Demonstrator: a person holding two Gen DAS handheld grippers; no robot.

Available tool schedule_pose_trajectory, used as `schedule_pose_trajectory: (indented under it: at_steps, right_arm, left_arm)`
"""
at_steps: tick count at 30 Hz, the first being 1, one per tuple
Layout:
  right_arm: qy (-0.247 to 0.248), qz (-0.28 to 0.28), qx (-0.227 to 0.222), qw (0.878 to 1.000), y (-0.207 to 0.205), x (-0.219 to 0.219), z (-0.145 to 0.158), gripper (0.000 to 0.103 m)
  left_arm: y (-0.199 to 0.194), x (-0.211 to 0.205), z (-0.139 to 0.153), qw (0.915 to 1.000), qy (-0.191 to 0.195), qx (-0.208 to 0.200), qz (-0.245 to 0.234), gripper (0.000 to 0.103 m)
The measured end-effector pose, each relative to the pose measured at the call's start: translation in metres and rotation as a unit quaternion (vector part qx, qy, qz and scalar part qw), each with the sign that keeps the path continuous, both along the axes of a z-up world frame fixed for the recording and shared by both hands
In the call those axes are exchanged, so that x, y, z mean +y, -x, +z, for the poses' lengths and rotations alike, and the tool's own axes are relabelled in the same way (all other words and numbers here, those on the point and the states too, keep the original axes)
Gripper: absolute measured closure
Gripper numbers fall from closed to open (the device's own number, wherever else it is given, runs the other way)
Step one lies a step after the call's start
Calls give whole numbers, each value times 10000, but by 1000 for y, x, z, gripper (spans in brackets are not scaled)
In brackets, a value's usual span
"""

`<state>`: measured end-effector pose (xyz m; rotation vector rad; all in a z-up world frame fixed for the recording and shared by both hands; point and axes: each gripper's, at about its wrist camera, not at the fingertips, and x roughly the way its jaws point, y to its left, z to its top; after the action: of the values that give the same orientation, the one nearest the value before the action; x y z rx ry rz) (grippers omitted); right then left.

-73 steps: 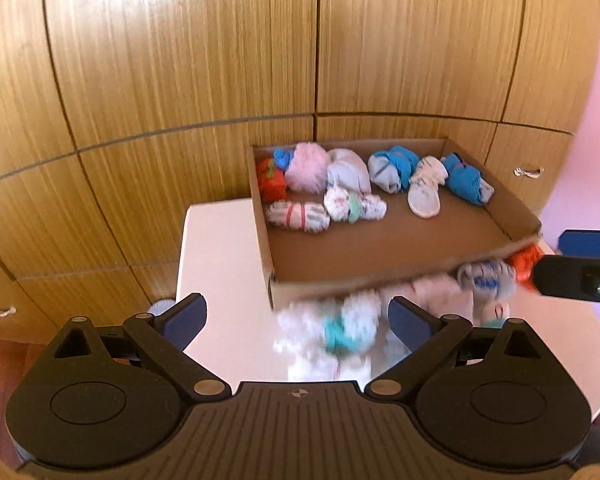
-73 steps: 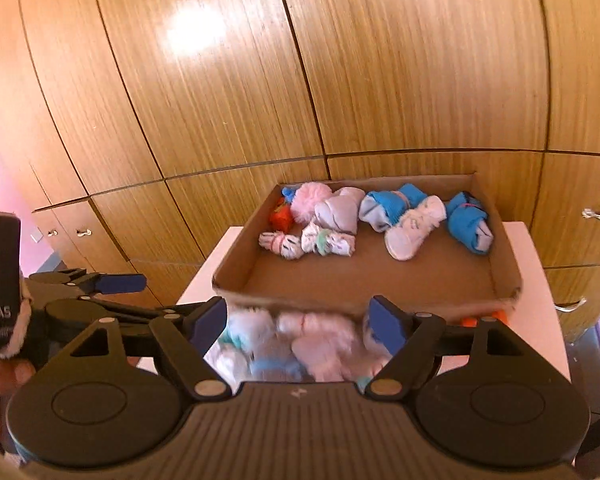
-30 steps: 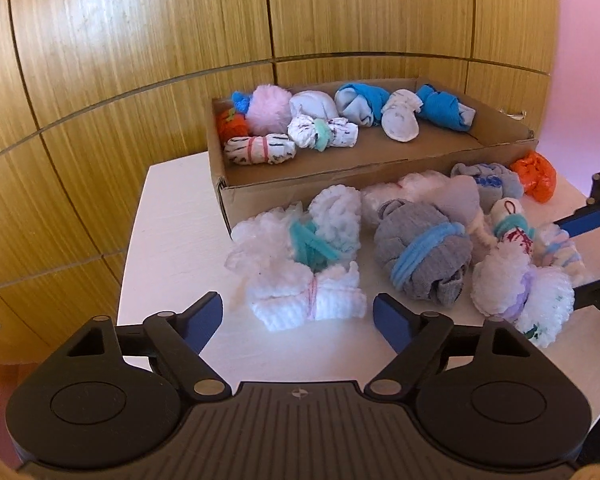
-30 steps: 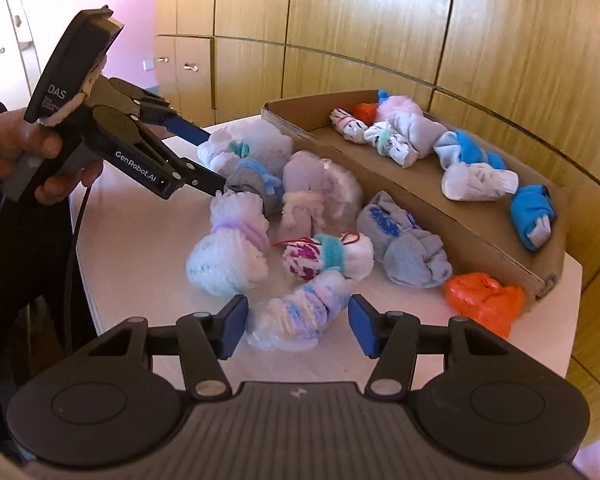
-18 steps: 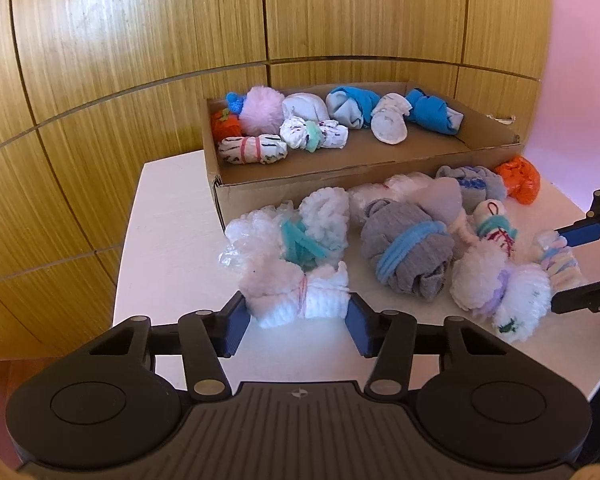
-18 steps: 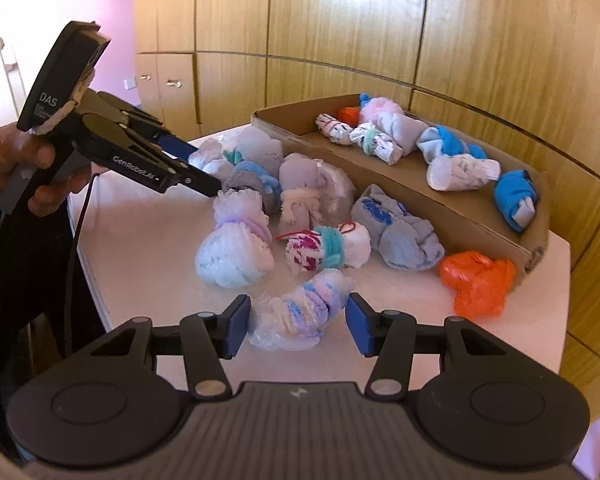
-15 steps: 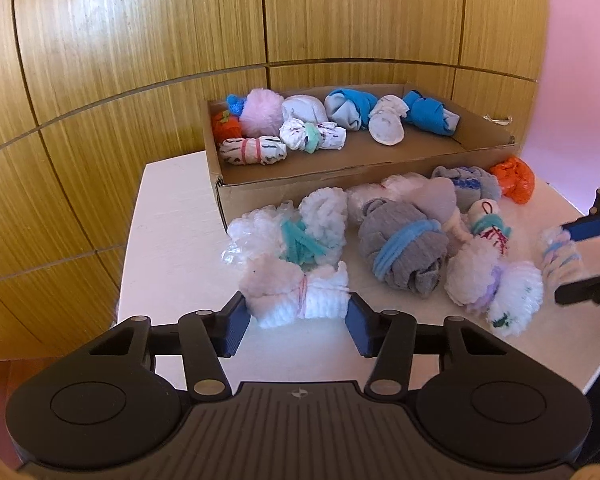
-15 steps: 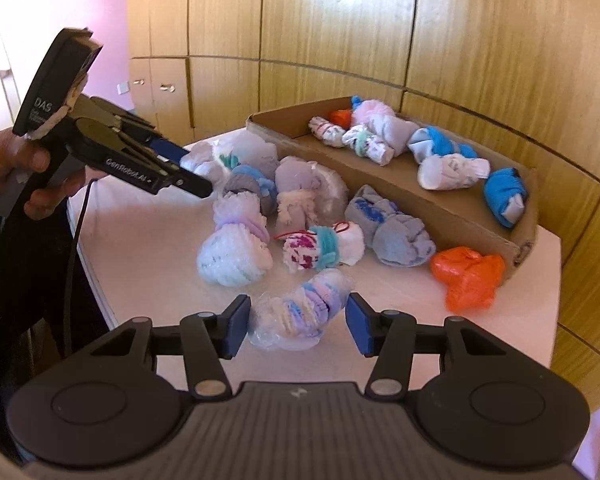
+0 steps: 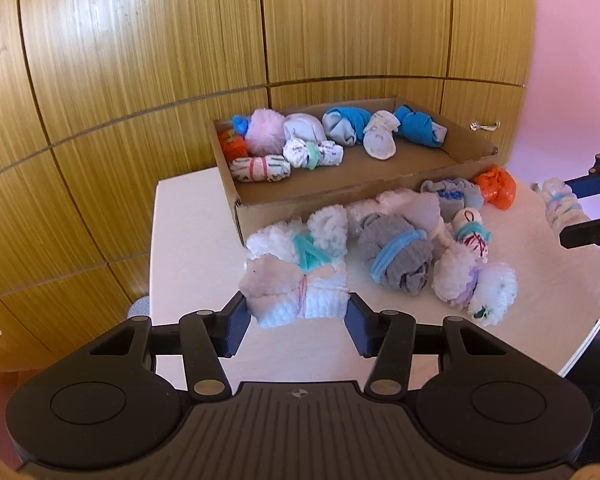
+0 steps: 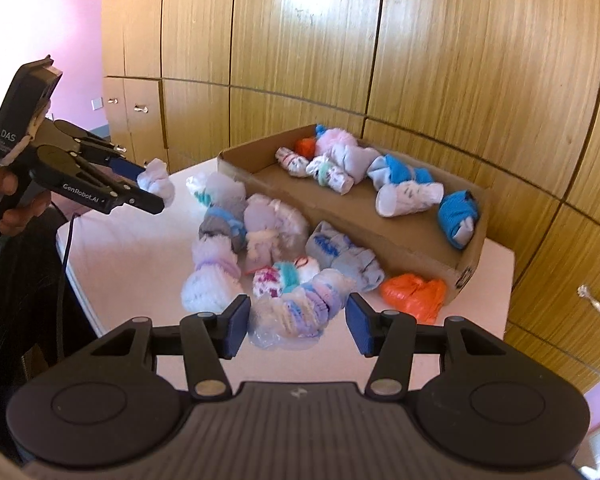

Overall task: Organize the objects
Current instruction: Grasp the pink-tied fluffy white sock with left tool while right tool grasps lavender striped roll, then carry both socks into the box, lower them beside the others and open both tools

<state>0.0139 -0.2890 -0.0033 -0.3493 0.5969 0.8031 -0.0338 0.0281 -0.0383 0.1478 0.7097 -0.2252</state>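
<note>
we see the left gripper (image 9: pixel 296 322) pinching a white fluffy sock bundle tied with a thin pink band (image 9: pixel 296 294), its two blue pads pressed against the bundle's ends. the bundle sits right between the fingers, lifted clear of the white table (image 9: pixel 188 216), in front of the loose pile. in the right wrist view the same tongs show at the left edge, held by a hand (image 10: pixel 8 196), with the white bundle poking out past the tips.

the right gripper (image 10: pixel 298 326) is clamped on a pale sock roll with blue and purple stripes wrapped in clear plastic (image 10: pixel 296 310); the roll spans the gap from pad to pad and hangs above the table edge.

between the two tongs the pile lies on the table: a grey sock ball with a blue band (image 9: pixel 396 258), a white fluffy bundle with a teal tie (image 9: pixel 300 240), a white and lilac fluffy pair (image 9: pixel 472 280), and an orange crumpled bundle (image 10: pixel 414 292) just beside the corner of the shallow brown cardboard box (image 9: pixel 340 196). the box stands at the far side of the table against the wooden cupboard doors (image 9: pixel 180 40), with more rolled socks lined along its back wall.
</note>
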Motion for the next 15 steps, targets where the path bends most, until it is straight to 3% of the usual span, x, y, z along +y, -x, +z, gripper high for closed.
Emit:
schedule_pose_trajectory:
  at_steps: [3, 7, 15]
  right_arm:
    - [-49, -50, -44, 10000, -5, 3, 10, 55]
    - [-178, -72, -130, 9997, -14, 9, 29, 55]
    - [-475, -335, -75, 9983, -61, 46, 61, 54]
  left_arm:
    - [-5, 3, 11, 9999, 108, -10, -43, 46]
    - [-20, 3, 32, 9997, -31, -155, -180, 47]
    - [-91, -9, 49, 9997, -166, 92, -174, 47]
